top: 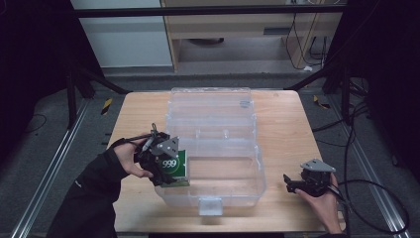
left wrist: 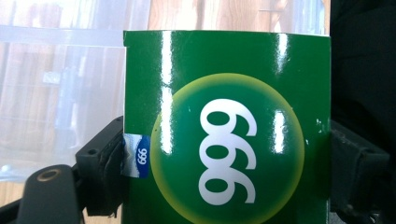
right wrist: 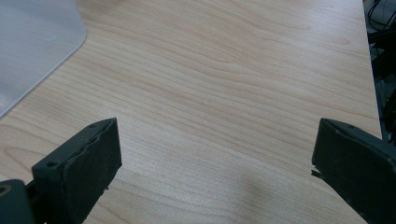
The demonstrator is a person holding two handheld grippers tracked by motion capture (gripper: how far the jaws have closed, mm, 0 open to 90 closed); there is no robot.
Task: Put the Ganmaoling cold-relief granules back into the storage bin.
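- I see a glossy green box (left wrist: 224, 130) with a yellow-edged circle and white "999" printed on it, plus a small blue label at one edge
- My left claw (top: 166, 166) pinches that green box (top: 176, 168) between its black jaws, one jaw on each side, as the left gripper view shows close up
- From the high view, the box sits at the left front corner of an open clear plastic case (top: 213, 144) in the middle of the wooden tabletop (top: 287, 129); I cannot tell whether it rests on the rim or hangs just above it
- My right claw (top: 292, 184) is near the case's right side, low over bare wood
- The right gripper view shows its jaws spread wide with nothing between them, and a rounded corner of the case (right wrist: 32, 46) at upper left
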